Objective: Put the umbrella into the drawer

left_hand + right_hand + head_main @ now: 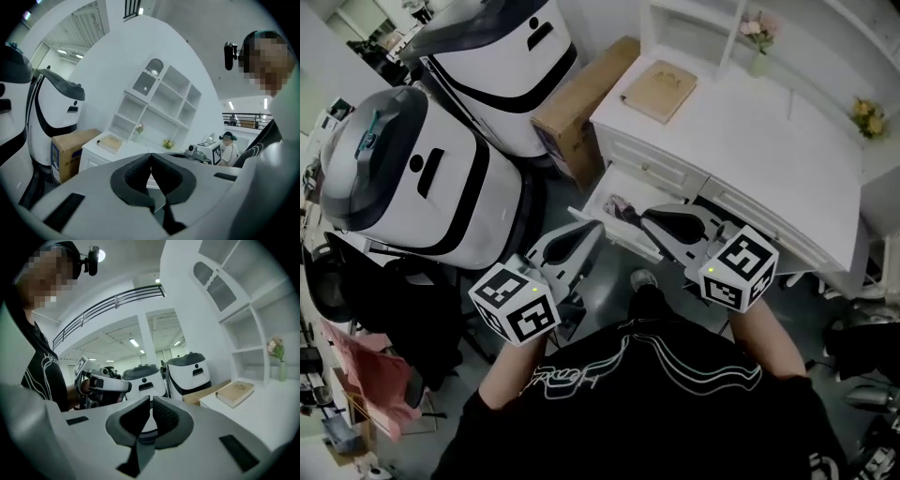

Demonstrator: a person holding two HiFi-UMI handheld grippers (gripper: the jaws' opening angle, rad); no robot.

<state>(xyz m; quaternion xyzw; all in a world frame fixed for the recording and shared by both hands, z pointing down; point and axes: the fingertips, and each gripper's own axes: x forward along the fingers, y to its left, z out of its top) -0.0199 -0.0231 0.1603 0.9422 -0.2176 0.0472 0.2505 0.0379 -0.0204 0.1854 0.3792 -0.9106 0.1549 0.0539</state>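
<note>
The white desk's (741,131) drawer (602,192) stands pulled open below my hands. A patterned thing (624,208) lies in it, mostly hidden behind the grippers; I cannot tell whether it is the umbrella. My left gripper (592,231) is held up in front of my chest, jaws shut with nothing between them, as the left gripper view (150,154) also shows. My right gripper (649,216) hangs beside it over the drawer's front, likewise shut and empty (151,398). Both point nearly level toward the desk.
A tan book (660,90) lies on the desk top, with small flower vases (757,33) at the back by a white shelf unit (159,103). A cardboard box (581,103) and two large white-and-black machines (412,178) stand left of the desk. A person (228,145) sits far off.
</note>
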